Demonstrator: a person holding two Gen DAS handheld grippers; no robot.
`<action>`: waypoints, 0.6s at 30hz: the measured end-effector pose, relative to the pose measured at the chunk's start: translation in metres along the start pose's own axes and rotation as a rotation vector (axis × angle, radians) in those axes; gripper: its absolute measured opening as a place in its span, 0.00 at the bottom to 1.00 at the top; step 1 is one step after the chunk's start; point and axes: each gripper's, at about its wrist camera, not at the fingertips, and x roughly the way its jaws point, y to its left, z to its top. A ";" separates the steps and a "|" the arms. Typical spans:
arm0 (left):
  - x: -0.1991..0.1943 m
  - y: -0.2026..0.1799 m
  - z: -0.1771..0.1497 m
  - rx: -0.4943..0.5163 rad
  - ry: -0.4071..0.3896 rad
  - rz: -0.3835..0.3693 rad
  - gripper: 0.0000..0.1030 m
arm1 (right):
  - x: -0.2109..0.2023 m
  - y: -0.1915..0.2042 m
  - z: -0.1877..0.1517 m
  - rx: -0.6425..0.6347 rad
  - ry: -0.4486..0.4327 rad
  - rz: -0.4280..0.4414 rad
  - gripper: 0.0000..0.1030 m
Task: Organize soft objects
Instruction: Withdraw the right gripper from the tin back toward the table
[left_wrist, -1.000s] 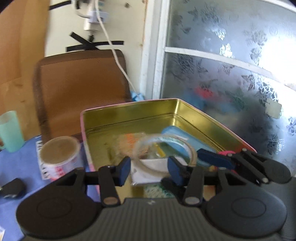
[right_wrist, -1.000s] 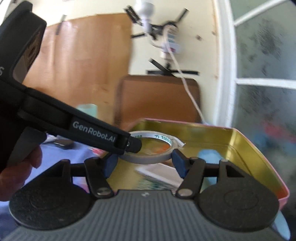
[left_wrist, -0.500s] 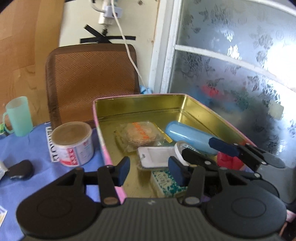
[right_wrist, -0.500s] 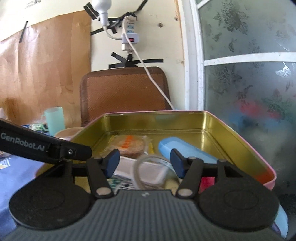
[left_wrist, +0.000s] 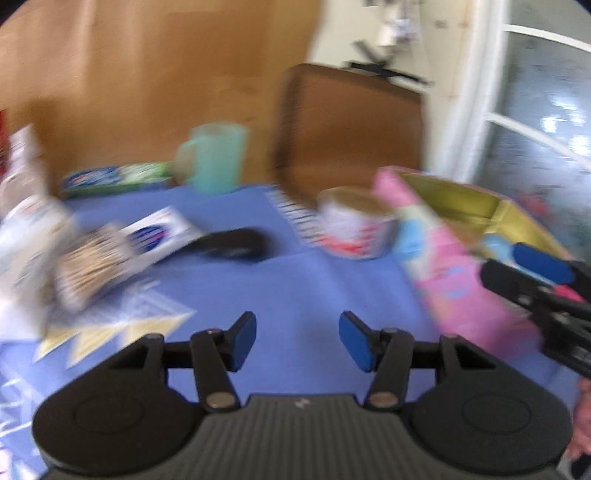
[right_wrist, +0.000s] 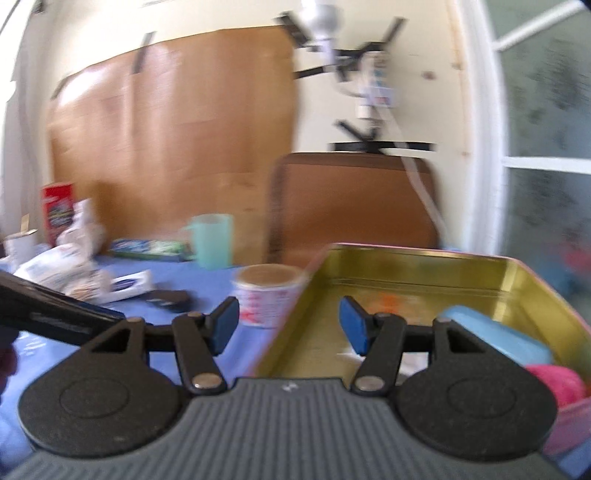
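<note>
The left tongs (left_wrist: 297, 339) are empty and their blue pads are opening, with only the blue cloth-covered desk (left_wrist: 332, 288) showing between them. The right tongs (right_wrist: 284, 325) are standing apart and holding nothing; they are hanging over the near left edge of the gold metal tin with pink outside walls (right_wrist: 517, 291).

That tin is the landmark. Inside it, a pink fluffy thing (right_wrist: 557, 384) is lying in the near right corner, and a light blue rounded case (right_wrist: 495, 338) is lying just behind it. A small white tub with red print (left_wrist: 354, 230) is standing just left of the tin.

Further left of the tin, a black flat thing (left_wrist: 236, 243) and a white and blue packet (left_wrist: 162, 234) are lying on the desk. Beyond them a crinkly white plastic bag (right_wrist: 62, 266) is sitting, well apart from the tin. It is probably light, squashy and a bit slippery, so pinching a thick fold near its middle looks safest. A green plastic cup (left_wrist: 218, 162) is standing near the back of the desk. Everything is blurry.
</note>
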 end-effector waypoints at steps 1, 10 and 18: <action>0.000 0.010 -0.003 -0.012 0.006 0.028 0.49 | 0.003 0.010 0.000 -0.018 0.007 0.028 0.61; -0.018 0.101 -0.027 -0.133 -0.019 0.230 0.53 | 0.043 0.070 -0.010 -0.068 0.187 0.269 0.60; -0.039 0.157 -0.043 -0.336 -0.136 0.207 0.56 | 0.102 0.124 0.015 -0.028 0.248 0.436 0.53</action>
